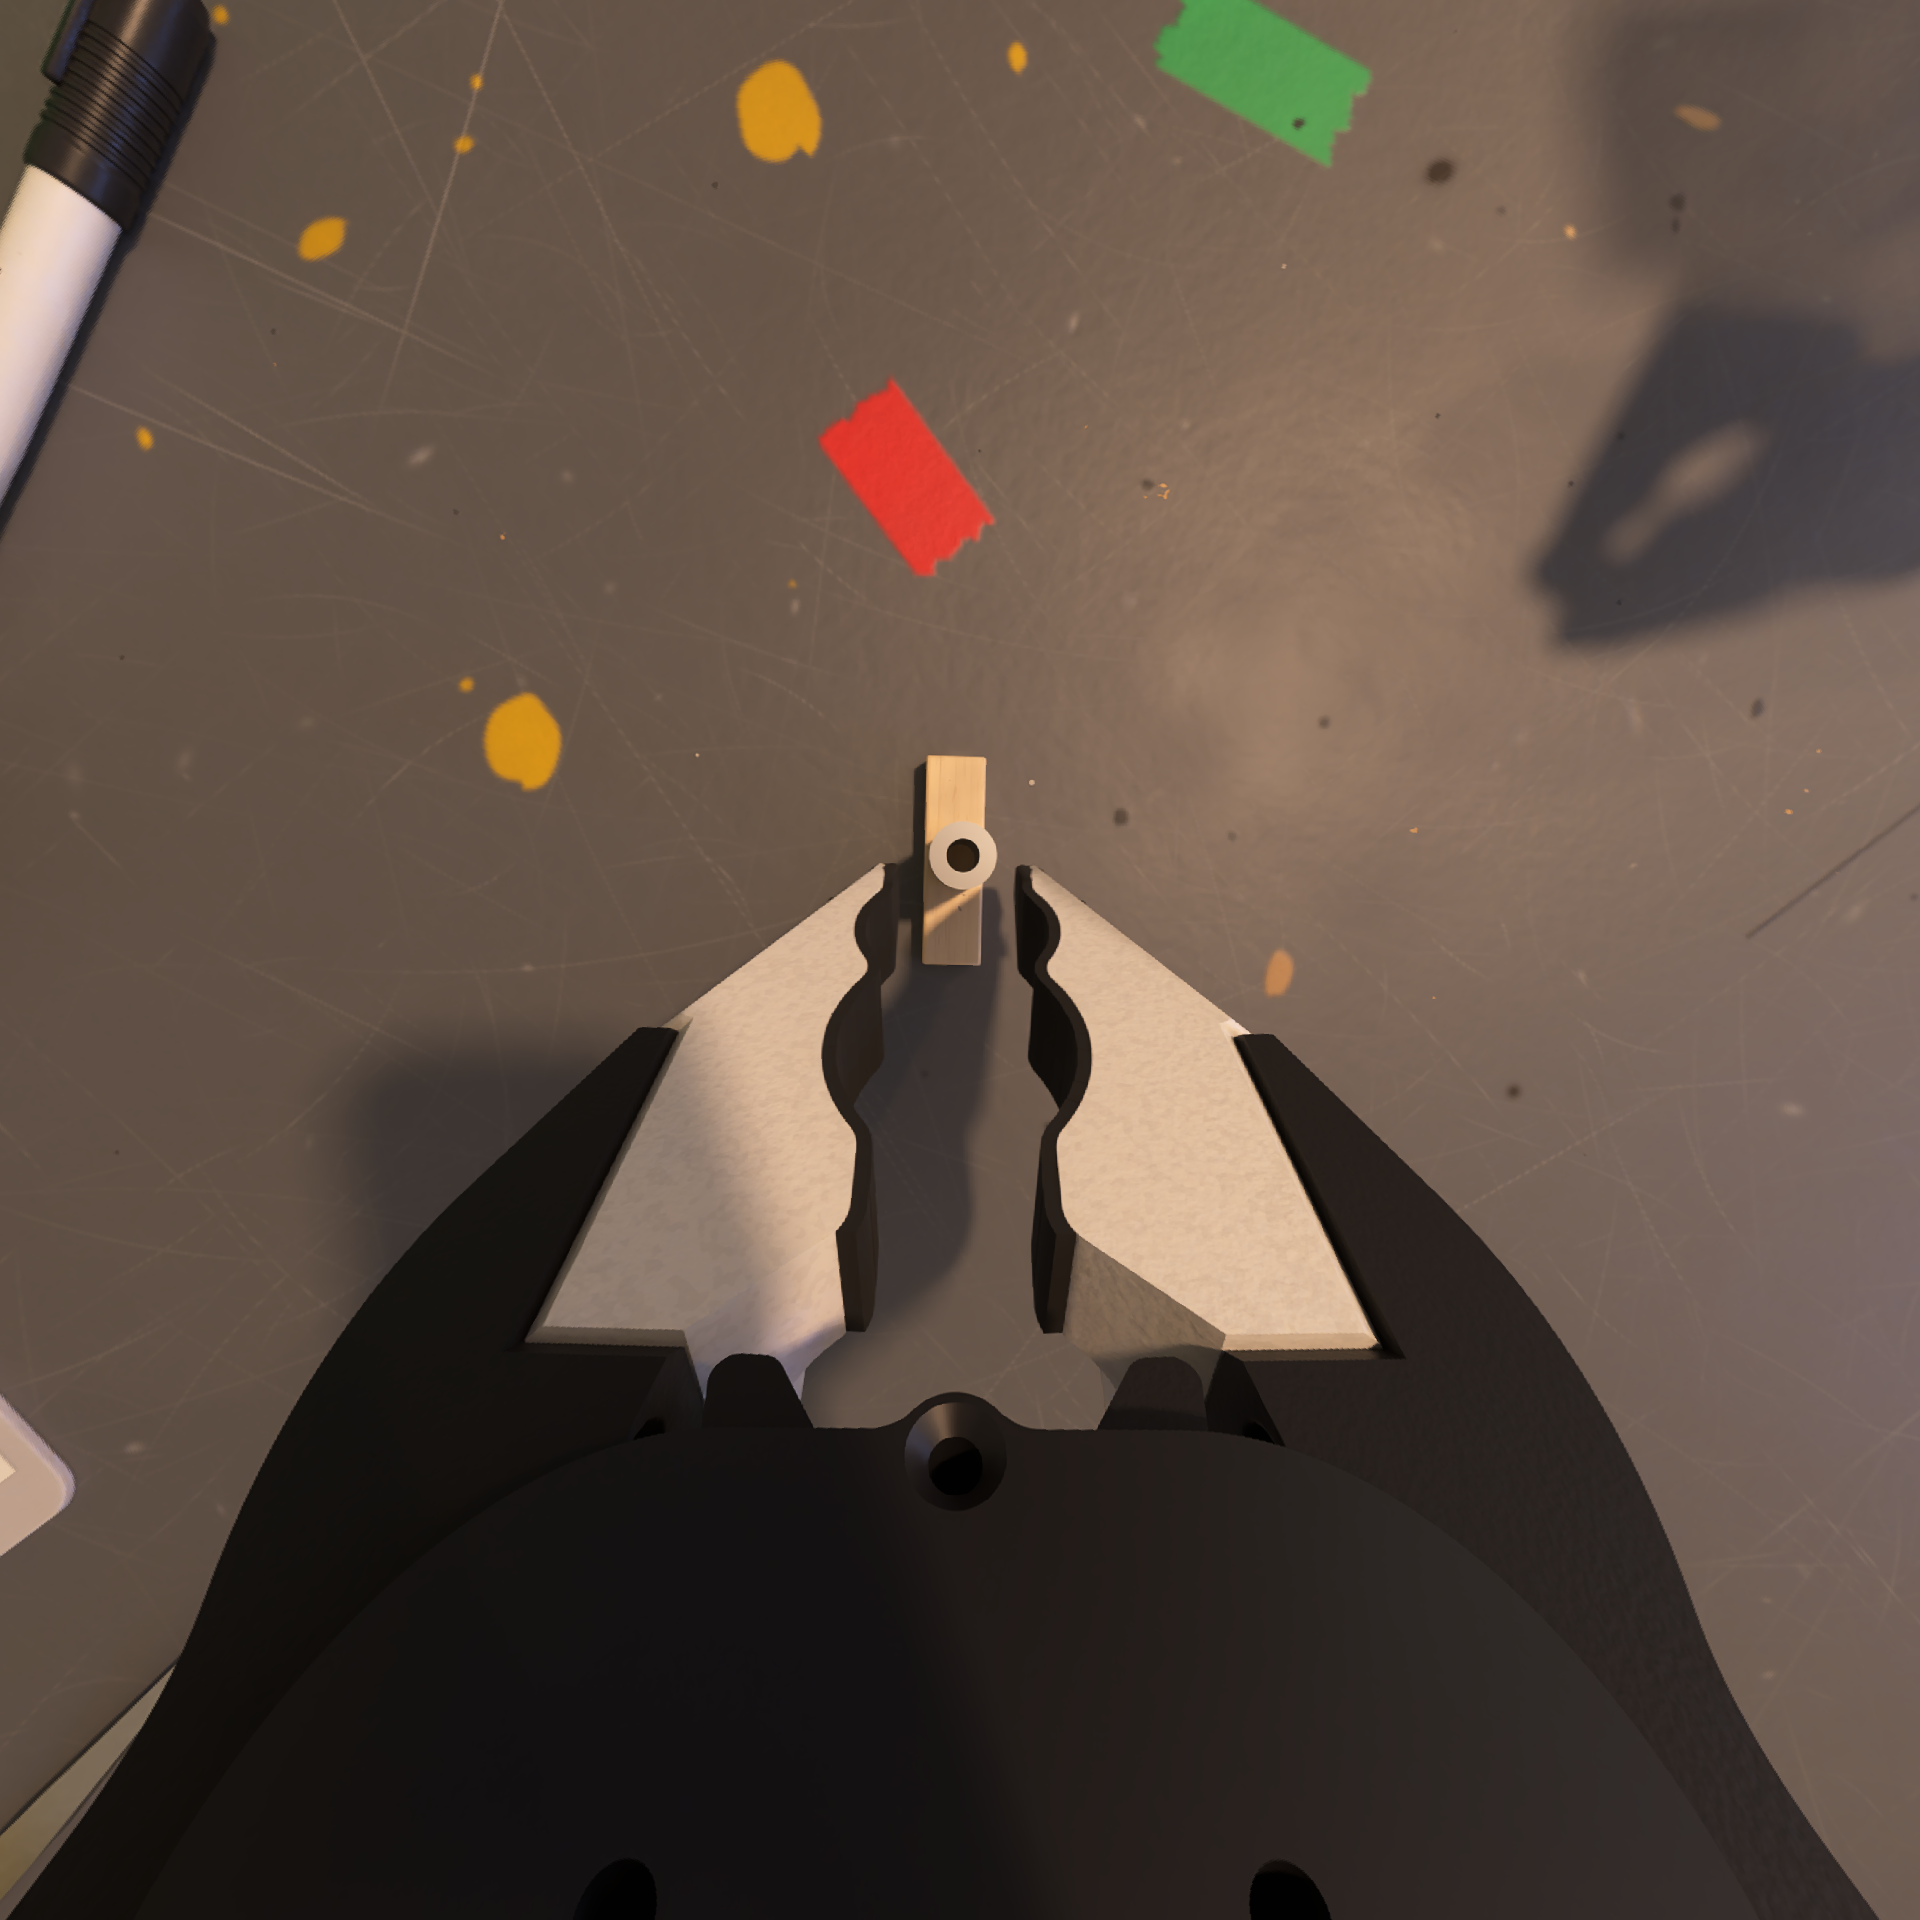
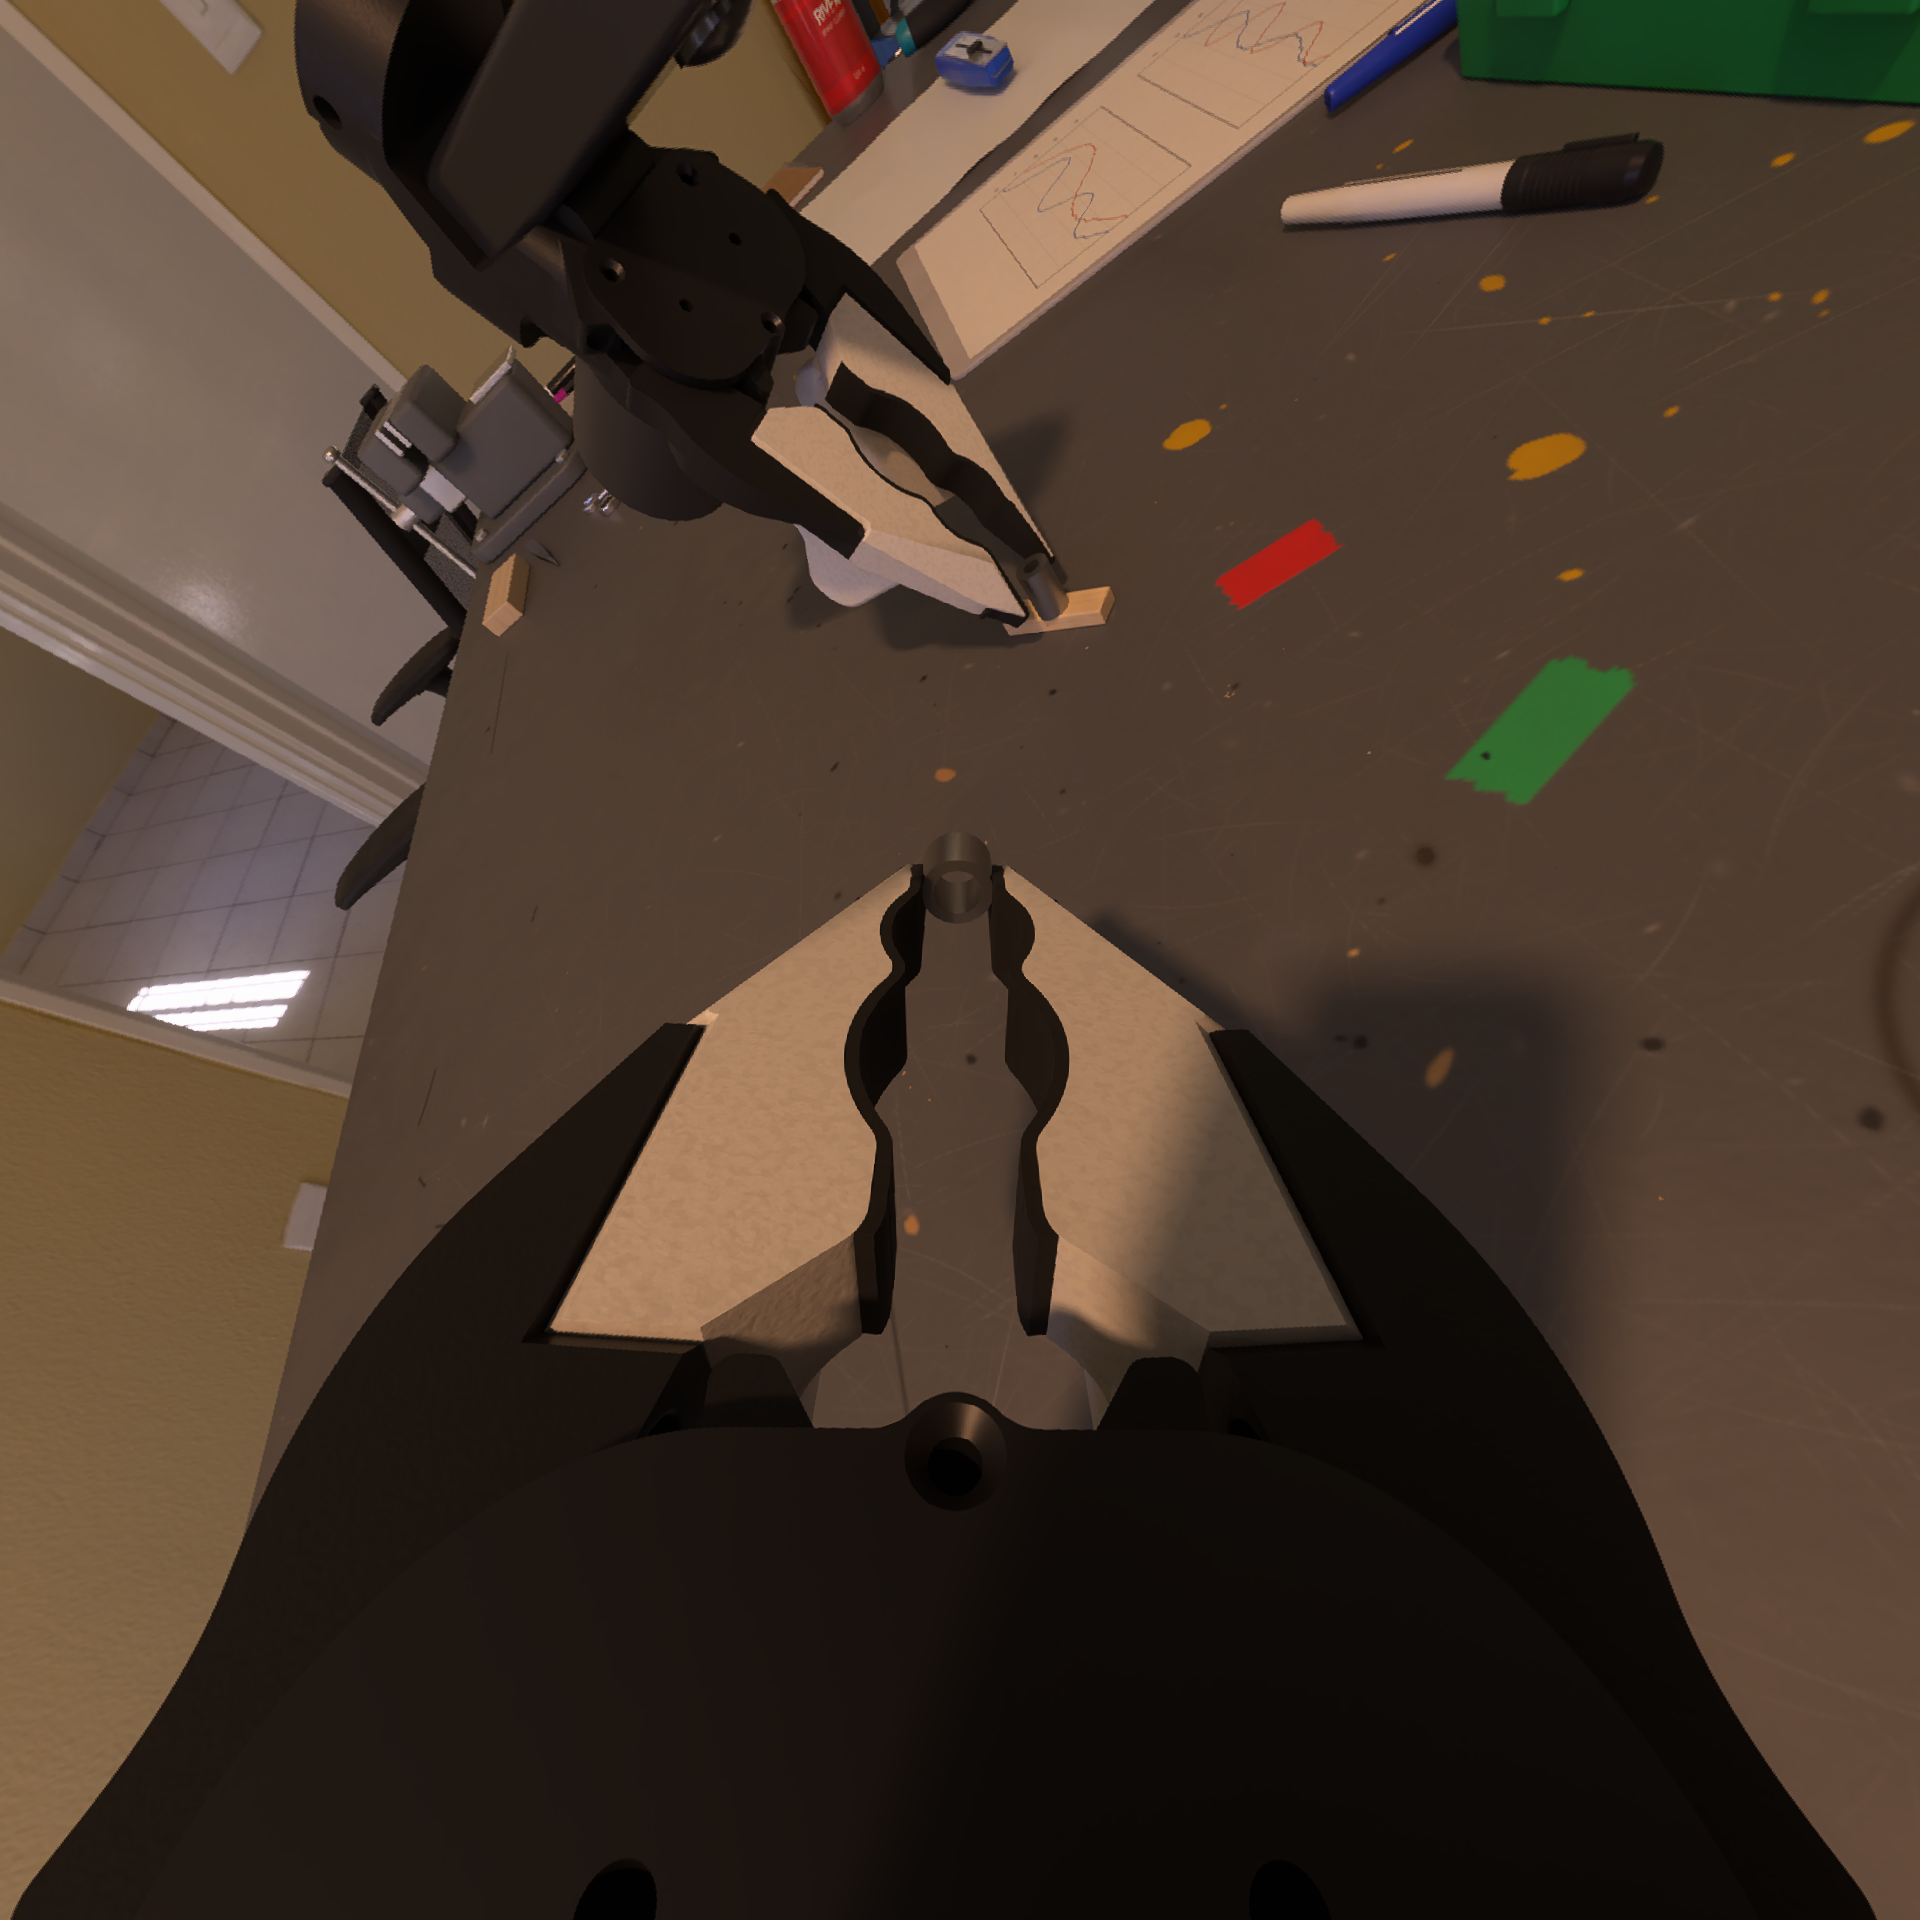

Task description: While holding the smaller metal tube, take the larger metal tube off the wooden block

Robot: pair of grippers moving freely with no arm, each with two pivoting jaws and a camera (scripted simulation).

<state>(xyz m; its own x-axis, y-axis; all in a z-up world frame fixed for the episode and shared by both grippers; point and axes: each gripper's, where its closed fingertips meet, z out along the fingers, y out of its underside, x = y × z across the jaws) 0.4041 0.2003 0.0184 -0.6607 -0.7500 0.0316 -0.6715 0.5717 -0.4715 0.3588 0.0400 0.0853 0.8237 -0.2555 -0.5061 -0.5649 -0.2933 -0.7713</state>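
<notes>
In the left wrist view I look straight down on the small wooden block (image 1: 954, 935) lying on the dark table. The smaller metal tube (image 1: 962, 856) stands upright on it, seen end-on as a pale ring. My left gripper (image 1: 954, 875) is open, its fingertips either side of this tube with gaps on both sides. In the right wrist view my right gripper (image 2: 956, 902) is shut on the larger metal tube (image 2: 956, 868), a short grey ring held at the fingertips, well away from the block (image 2: 1086, 605). The left gripper (image 2: 1034, 601) shows there around the small tube (image 2: 1039, 578).
A marker (image 1: 62, 239) (image 2: 1475, 187), red tape (image 1: 906, 478) (image 2: 1276, 563) and green tape (image 1: 1262, 73) (image 2: 1543, 727) lie on the table. A graph sheet (image 2: 1091, 197), green box (image 2: 1683, 47) and red can (image 2: 831, 47) sit farther off. A second wood block (image 2: 506, 594) and grey vise (image 2: 457, 457) stand at the table's edge.
</notes>
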